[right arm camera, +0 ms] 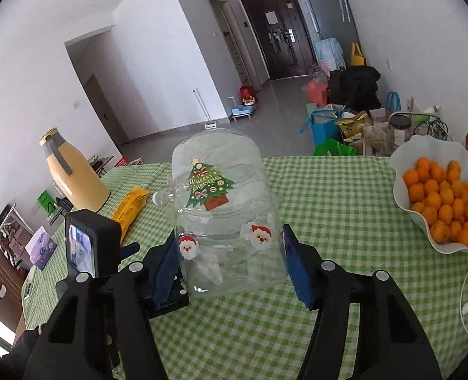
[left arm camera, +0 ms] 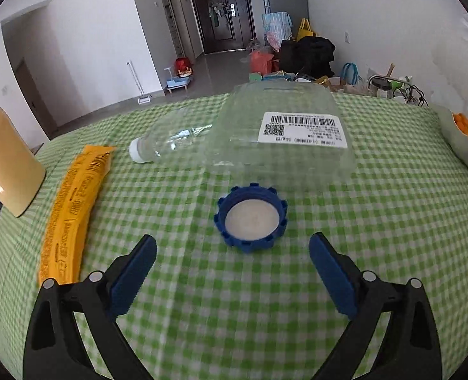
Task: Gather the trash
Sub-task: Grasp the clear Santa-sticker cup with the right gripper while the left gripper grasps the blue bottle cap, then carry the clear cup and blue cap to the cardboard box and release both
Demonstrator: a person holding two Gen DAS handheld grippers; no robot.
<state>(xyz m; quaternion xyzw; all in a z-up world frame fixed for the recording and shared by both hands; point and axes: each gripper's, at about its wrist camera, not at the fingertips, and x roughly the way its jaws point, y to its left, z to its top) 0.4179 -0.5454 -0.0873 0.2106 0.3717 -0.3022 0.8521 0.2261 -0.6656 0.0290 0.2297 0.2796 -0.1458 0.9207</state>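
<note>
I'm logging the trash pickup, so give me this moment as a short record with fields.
surface: green checked tablecloth
left hand-held gripper: open, empty, just short of the blue cap
right hand-held gripper: closed on clear Christmas-sticker container
other trash: plastic bottle, yellow wrapper, labelled clear box

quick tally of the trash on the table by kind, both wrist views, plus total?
Clear plastic containers: 2, barcode-labelled box and Christmas-sticker container
Clear plastic bottle: 1
Blue bottle cap: 1
Yellow snack wrapper: 1
Total: 5
</note>
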